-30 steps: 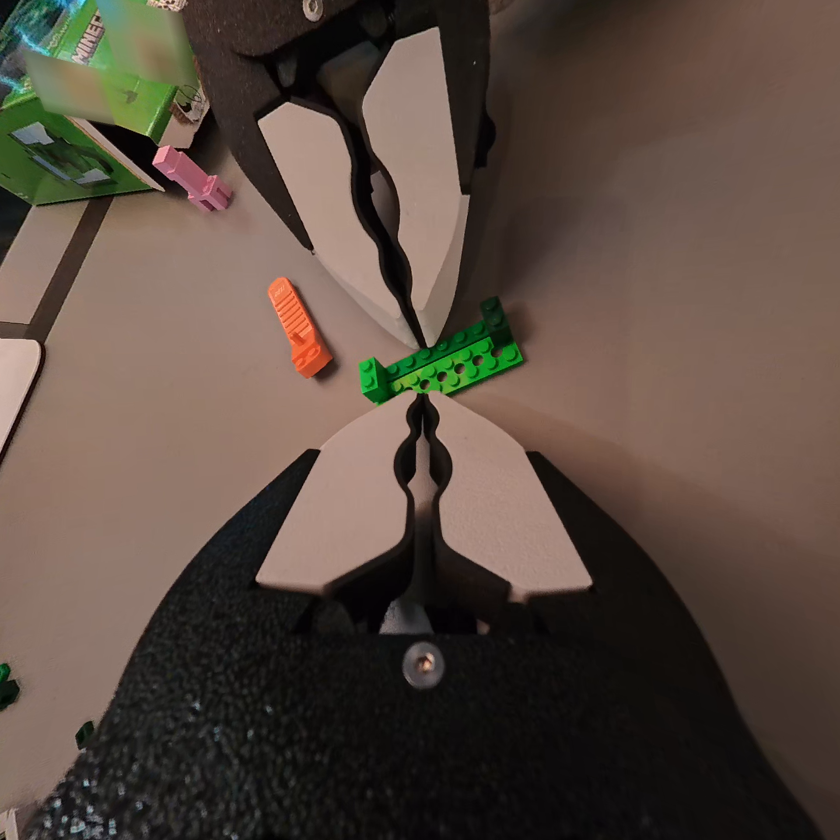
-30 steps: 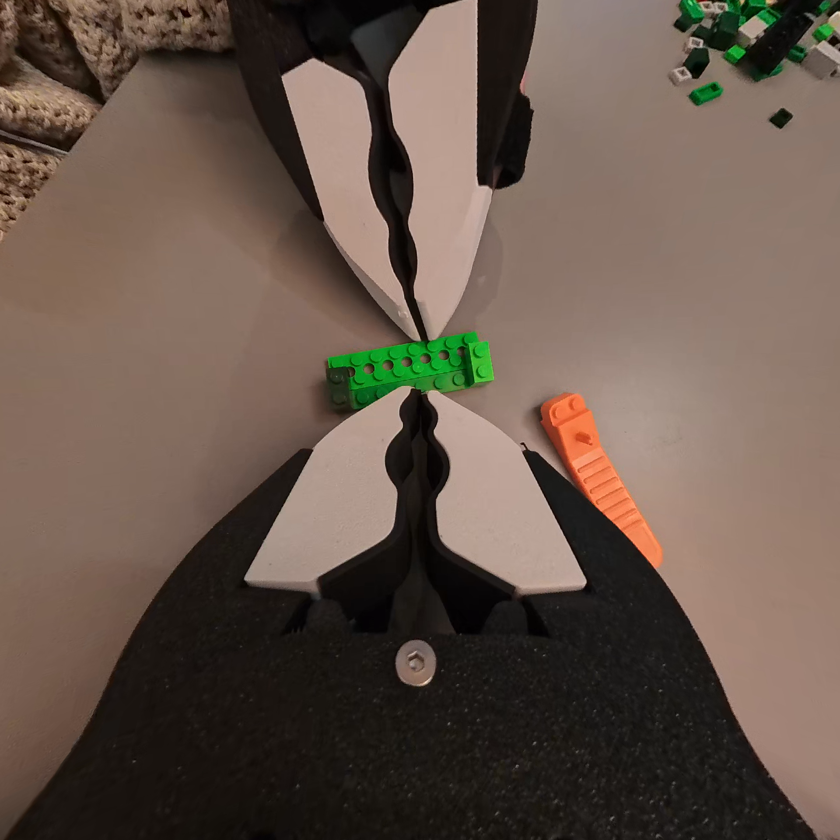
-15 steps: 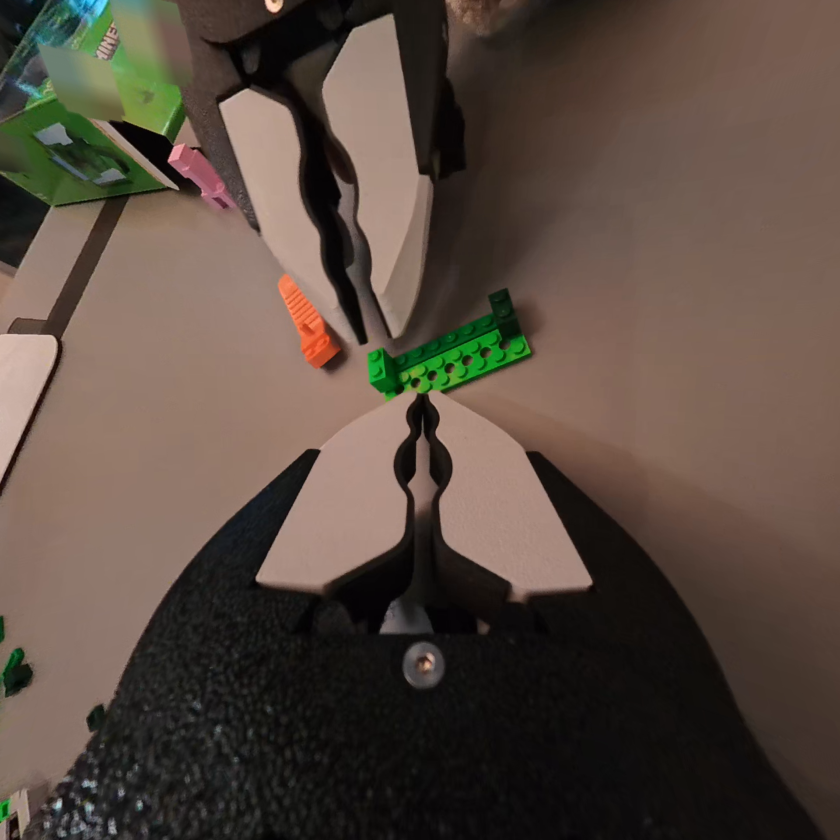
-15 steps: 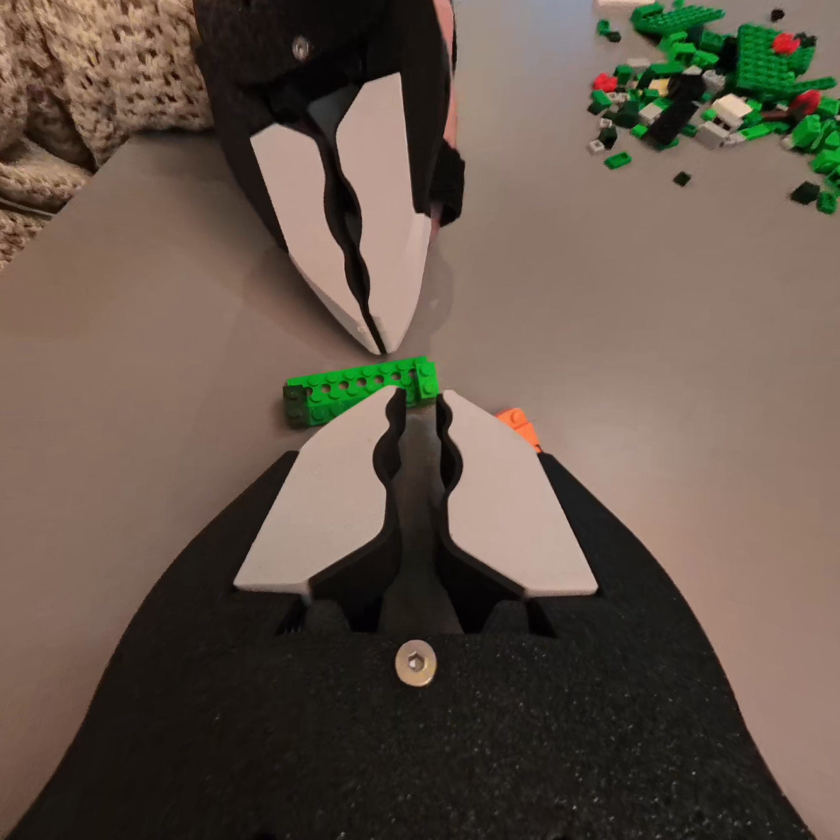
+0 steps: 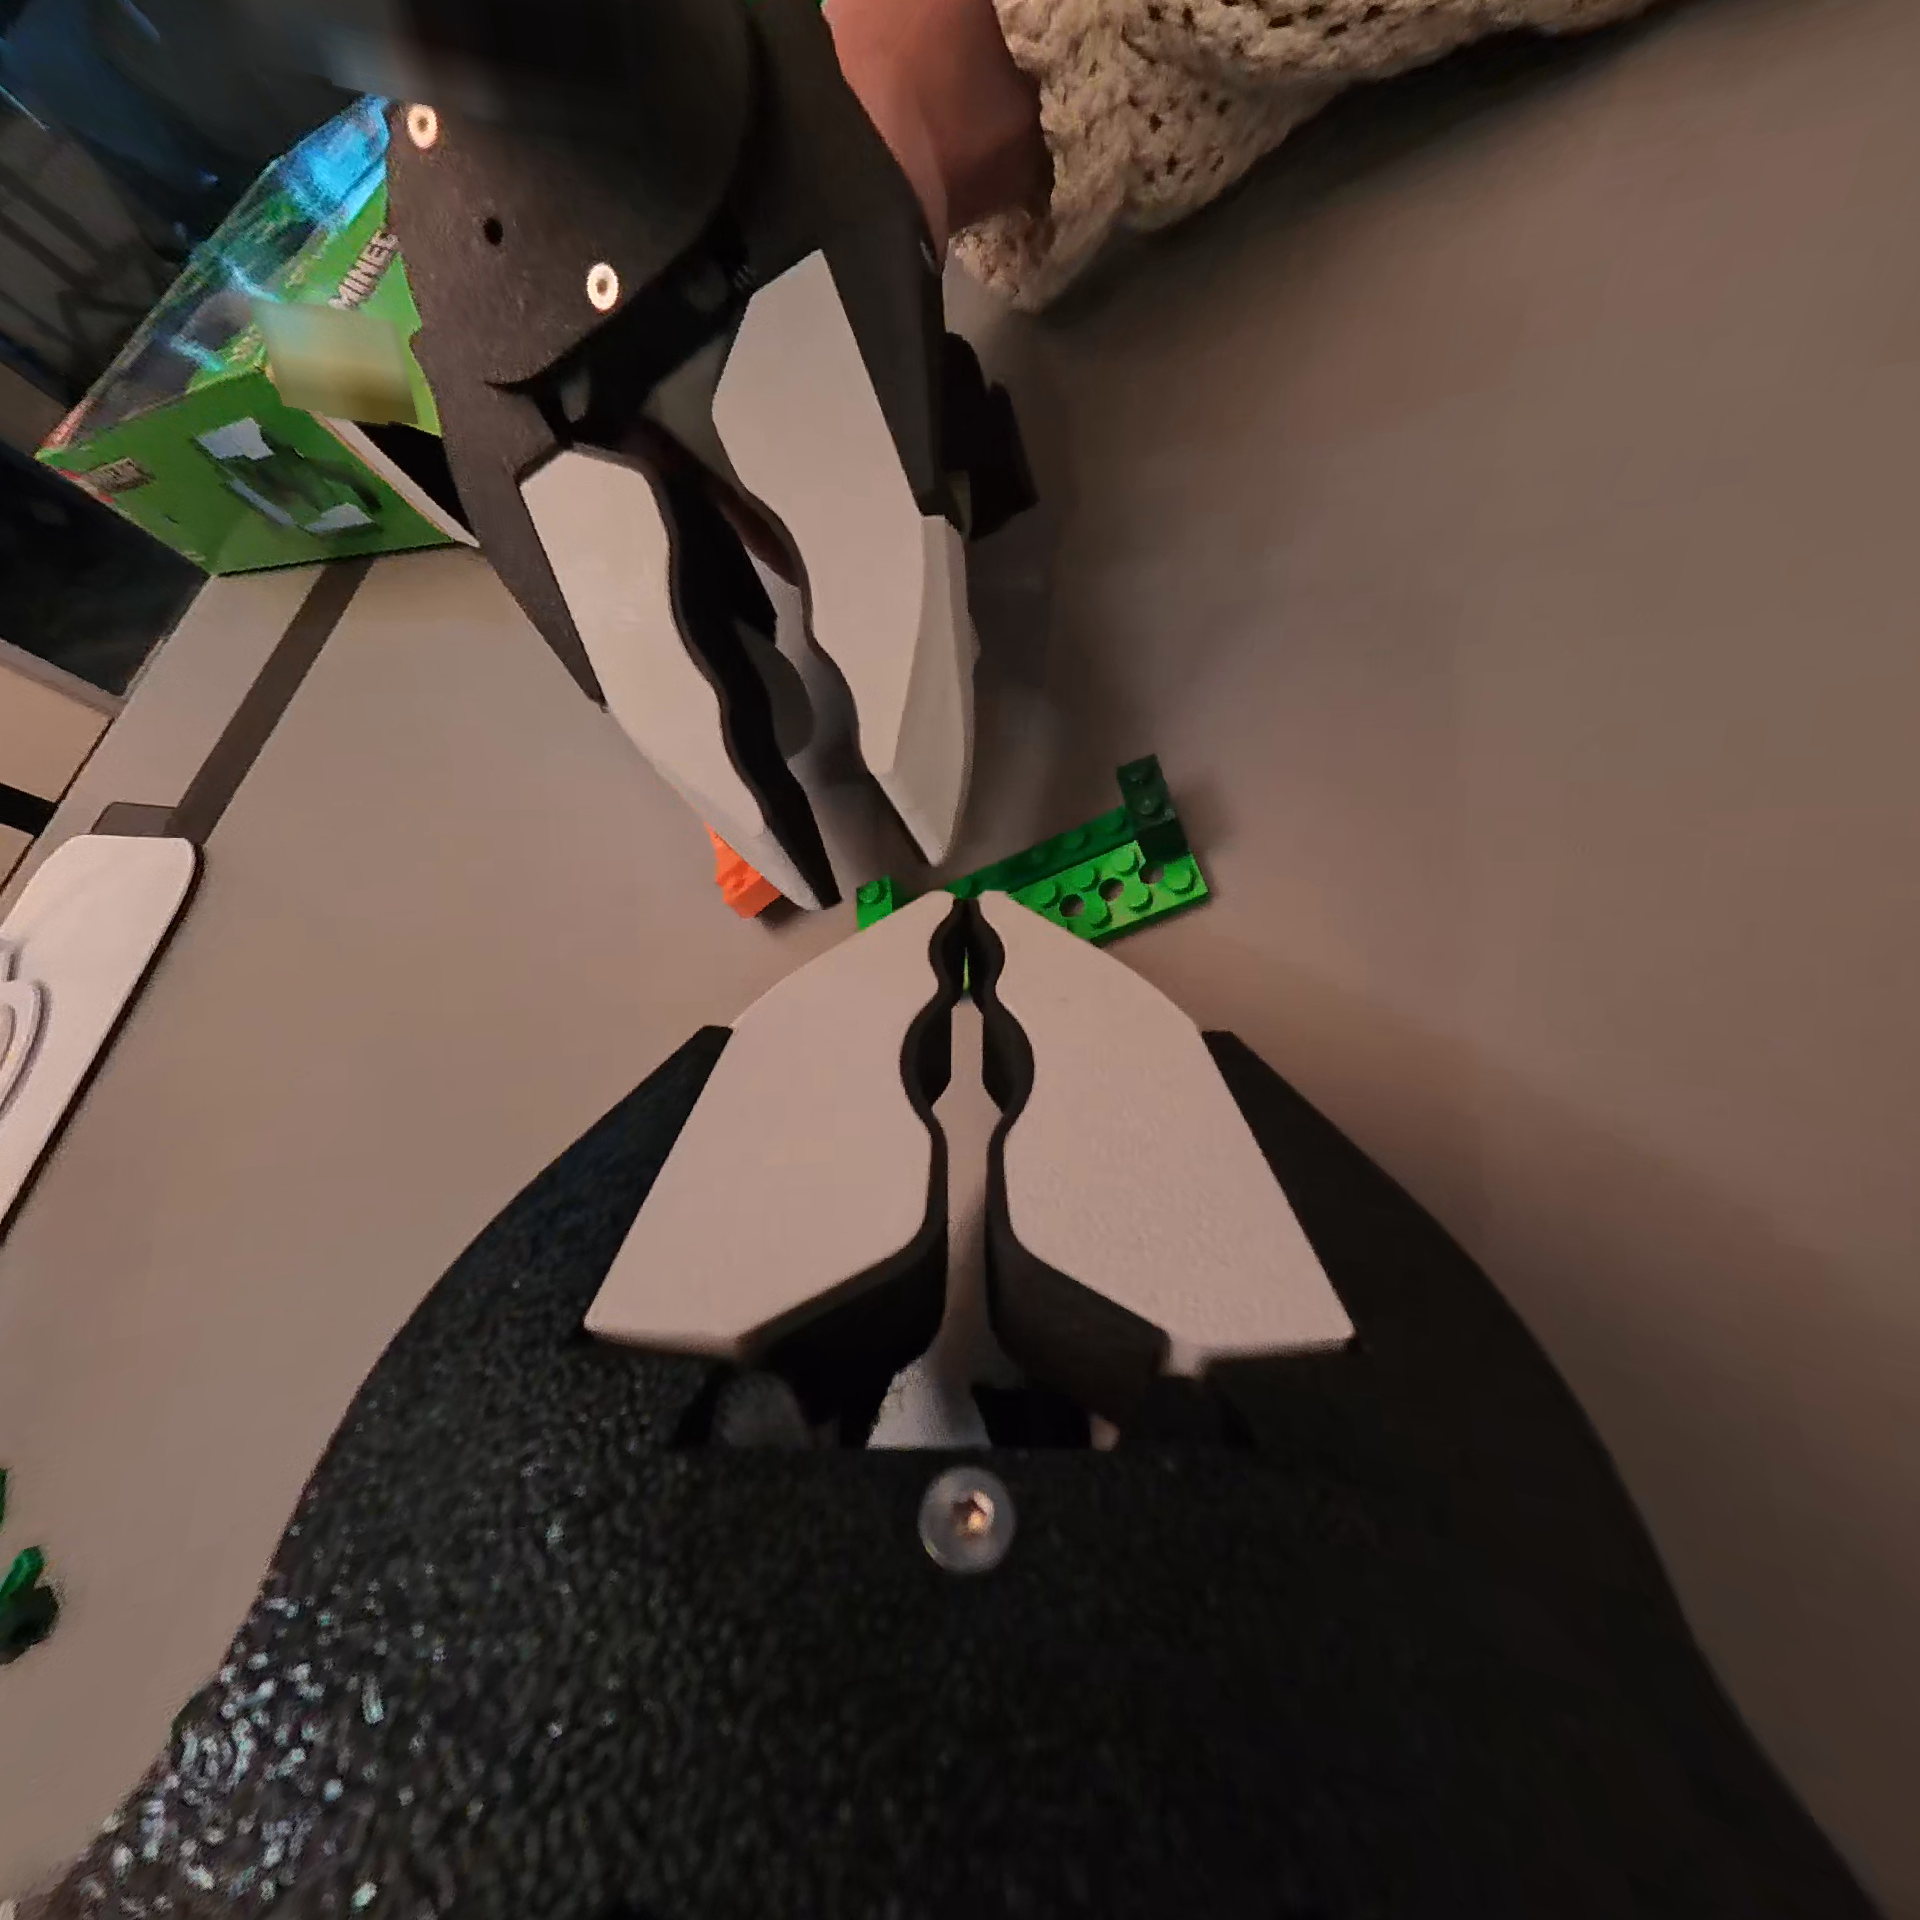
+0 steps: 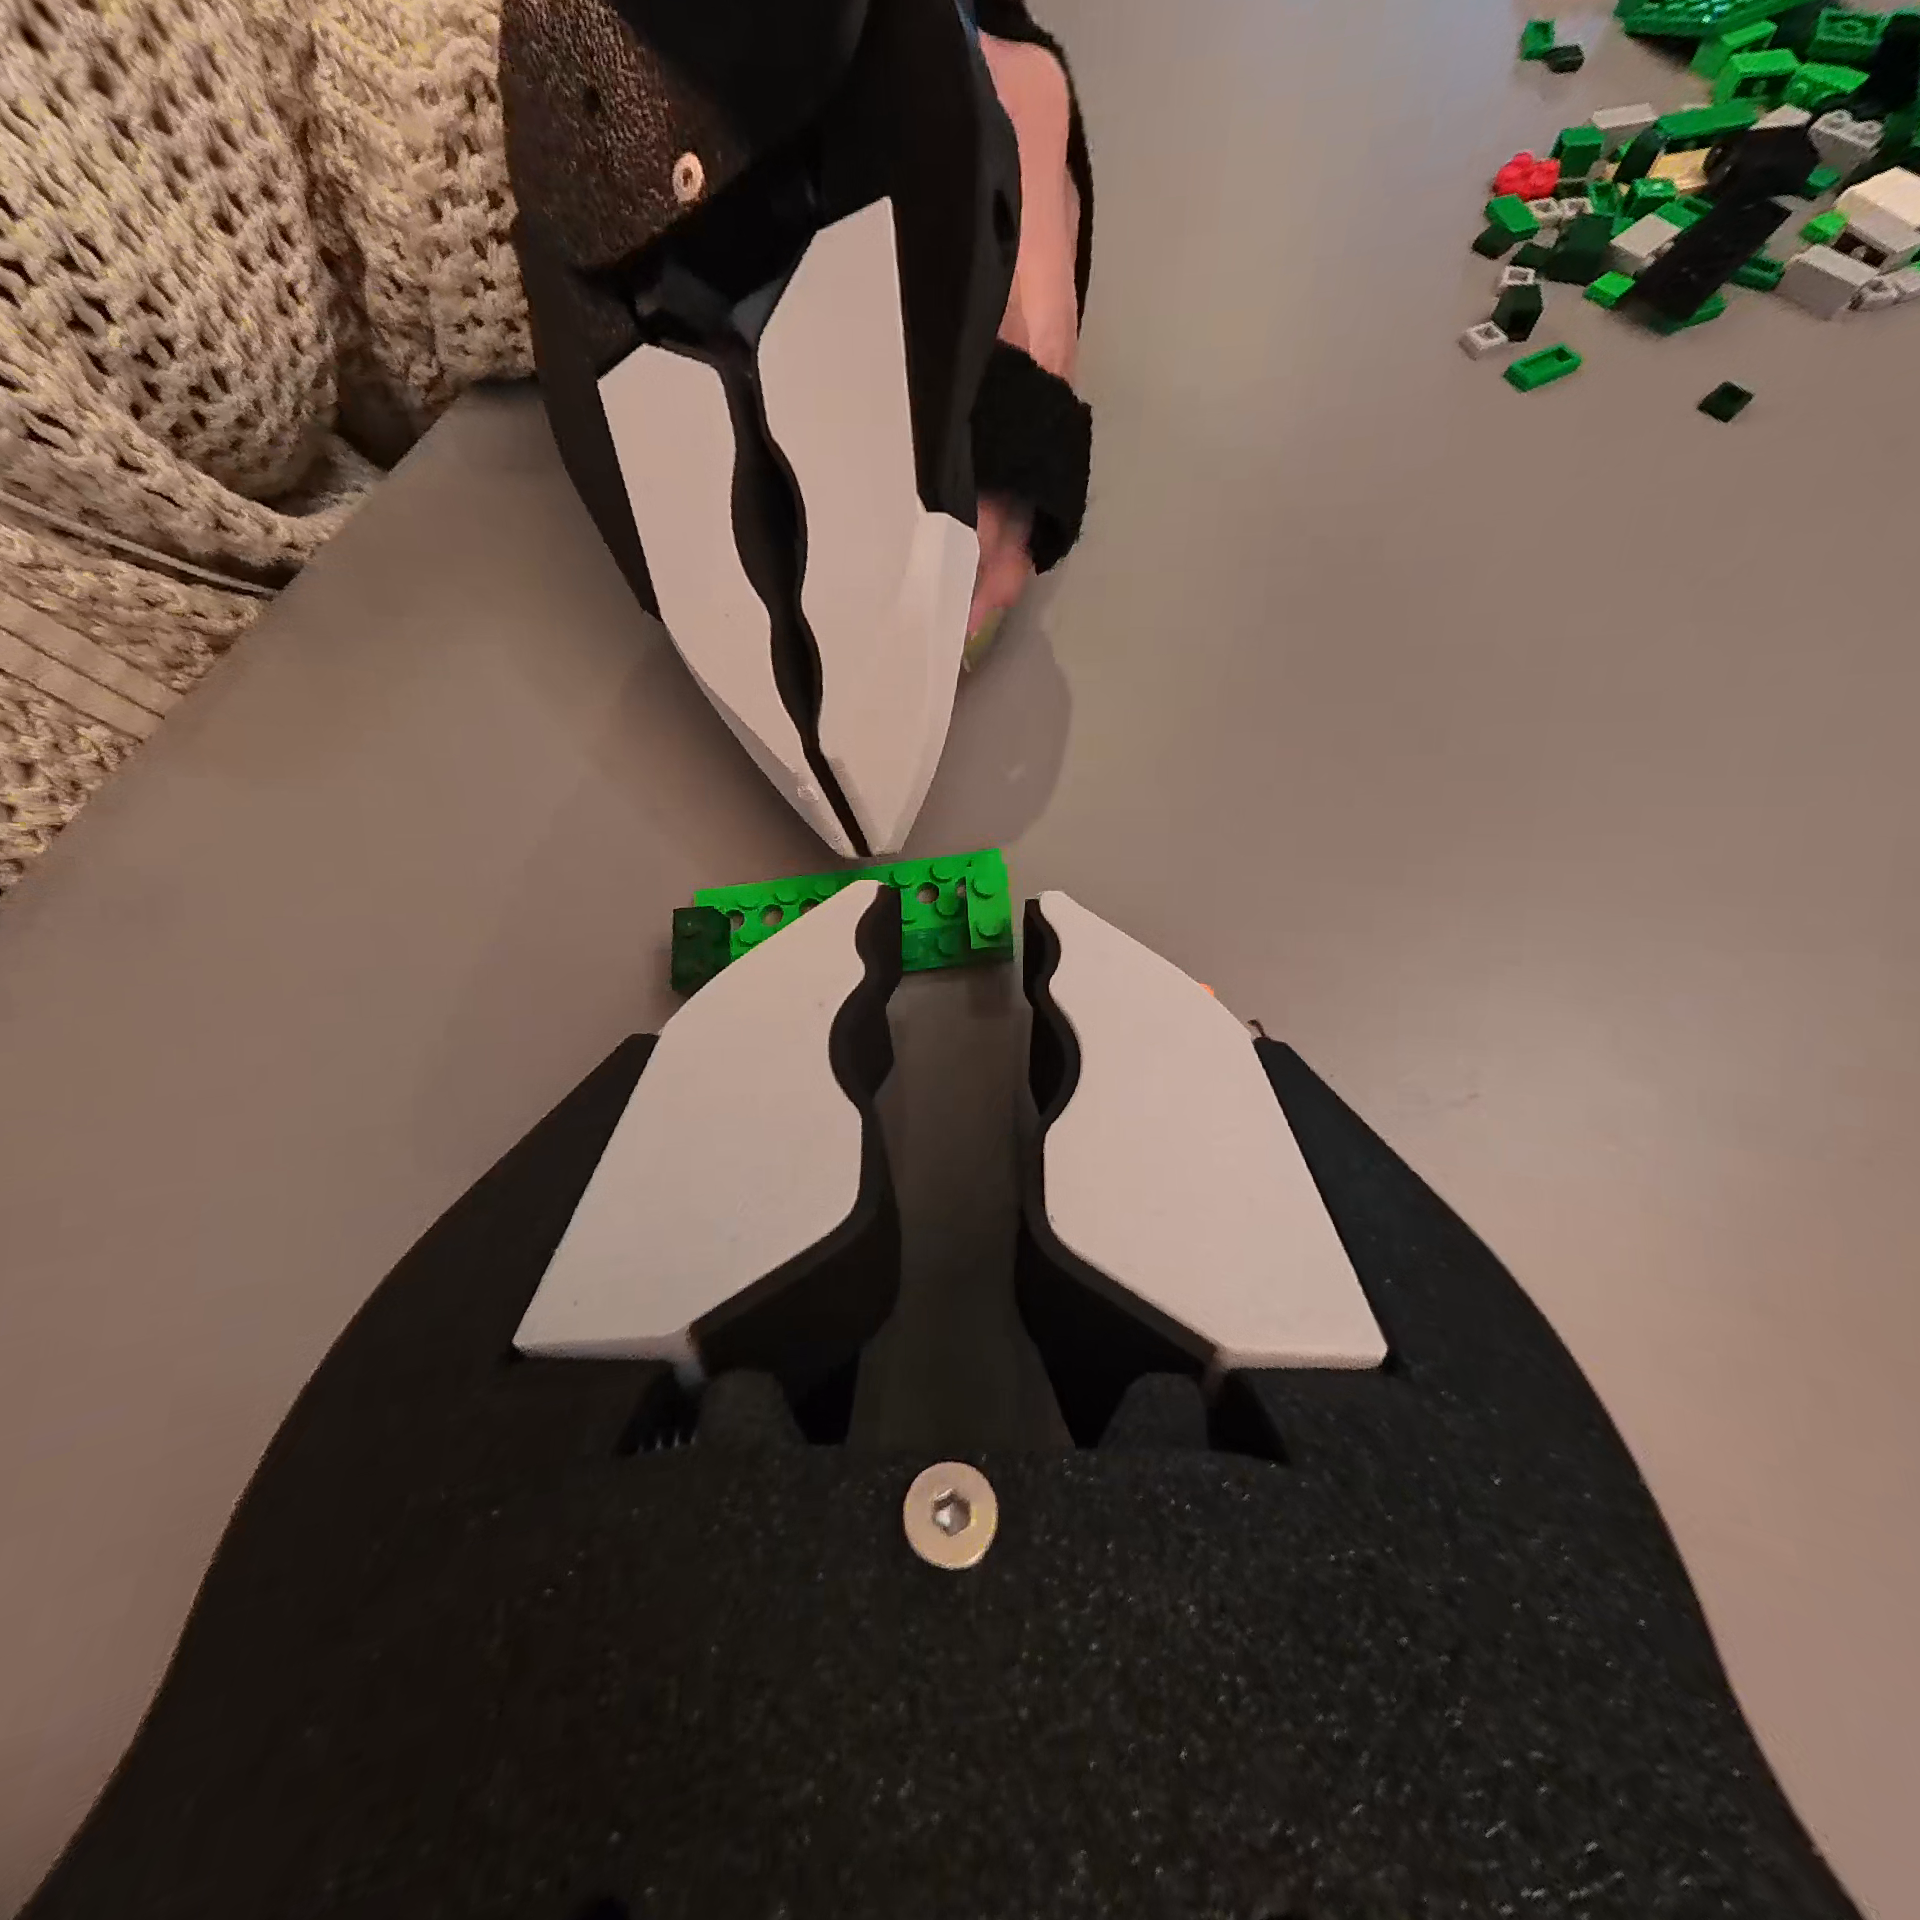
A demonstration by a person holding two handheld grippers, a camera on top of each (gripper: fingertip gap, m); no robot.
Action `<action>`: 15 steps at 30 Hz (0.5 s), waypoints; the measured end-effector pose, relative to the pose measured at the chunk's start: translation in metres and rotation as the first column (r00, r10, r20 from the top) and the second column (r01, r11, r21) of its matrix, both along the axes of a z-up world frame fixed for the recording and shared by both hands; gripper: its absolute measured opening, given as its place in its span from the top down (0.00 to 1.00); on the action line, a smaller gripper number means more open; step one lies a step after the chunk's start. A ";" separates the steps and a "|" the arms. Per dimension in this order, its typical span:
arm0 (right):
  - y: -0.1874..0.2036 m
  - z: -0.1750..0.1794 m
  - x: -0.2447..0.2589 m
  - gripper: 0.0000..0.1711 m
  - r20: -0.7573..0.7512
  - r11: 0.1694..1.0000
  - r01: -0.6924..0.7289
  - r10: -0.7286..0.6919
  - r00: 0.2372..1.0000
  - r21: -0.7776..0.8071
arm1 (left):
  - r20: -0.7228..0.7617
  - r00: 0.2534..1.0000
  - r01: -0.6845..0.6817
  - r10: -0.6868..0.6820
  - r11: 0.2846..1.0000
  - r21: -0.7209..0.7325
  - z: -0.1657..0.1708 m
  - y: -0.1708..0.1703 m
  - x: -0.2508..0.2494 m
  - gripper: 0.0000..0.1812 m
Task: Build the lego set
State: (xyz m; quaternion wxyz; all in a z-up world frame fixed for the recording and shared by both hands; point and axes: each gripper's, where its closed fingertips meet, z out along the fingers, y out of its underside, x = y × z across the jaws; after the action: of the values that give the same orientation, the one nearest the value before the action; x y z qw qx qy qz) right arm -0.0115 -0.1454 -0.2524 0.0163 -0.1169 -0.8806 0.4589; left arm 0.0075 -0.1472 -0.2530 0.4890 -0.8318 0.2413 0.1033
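A bright green lego assembly (image 5: 1122, 888), a studded plate with a long brick on it and a dark green piece at one end, lies flat on the grey table. It also shows in the right wrist view (image 6: 951, 920). My left gripper (image 5: 961, 906) is shut, with its tips at the near edge of the assembly and nothing held between them. From the right wrist view, the left gripper (image 6: 854, 844) points down at the assembly's far edge. My right gripper (image 6: 961, 904) is open and empty, its fingers either side of the assembly's right end. It shows open in the left wrist view (image 5: 883, 873).
An orange brick separator (image 5: 743, 883) lies beside the assembly, mostly hidden by the right gripper. A pile of loose green, grey and black bricks (image 6: 1714, 187) lies at the far right. A green set box (image 5: 239, 457) and a white board (image 5: 94, 935) sit to the left. A knitted sleeve (image 6: 156, 312) is close by. Only a small space, under 4 cm, lies between the two pairs of fingers.
My right gripper has opened and drawn back a little from the assembly, which stays on the table. My left gripper has stayed shut at the assembly.
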 end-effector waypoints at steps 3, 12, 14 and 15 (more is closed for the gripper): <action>0.000 0.000 -0.001 0.87 0.019 1.000 0.004 -0.004 1.000 -0.003 | 0.032 0.999 -0.003 0.002 0.999 0.032 0.007 0.001 0.001 1.00; -0.001 -0.005 -0.003 0.91 0.023 1.000 0.006 -0.006 1.000 0.031 | -0.010 1.000 0.010 -0.010 0.998 -0.065 -0.008 -0.001 0.000 1.00; -0.001 -0.006 -0.003 0.91 0.023 0.999 0.006 -0.007 1.000 0.036 | -0.003 1.000 0.013 -0.013 0.997 -0.070 -0.008 -0.001 0.000 1.00; -0.001 -0.006 -0.004 0.92 0.021 0.999 0.007 -0.008 1.000 0.037 | 0.001 1.000 0.014 -0.013 0.997 -0.073 -0.009 -0.001 0.000 1.00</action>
State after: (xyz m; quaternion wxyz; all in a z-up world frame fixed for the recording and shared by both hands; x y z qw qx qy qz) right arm -0.0152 -0.1464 -0.2587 0.0107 -0.1248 -0.8887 0.4411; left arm 0.0074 -0.1481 -0.2616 0.4591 -0.8475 0.2504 0.0910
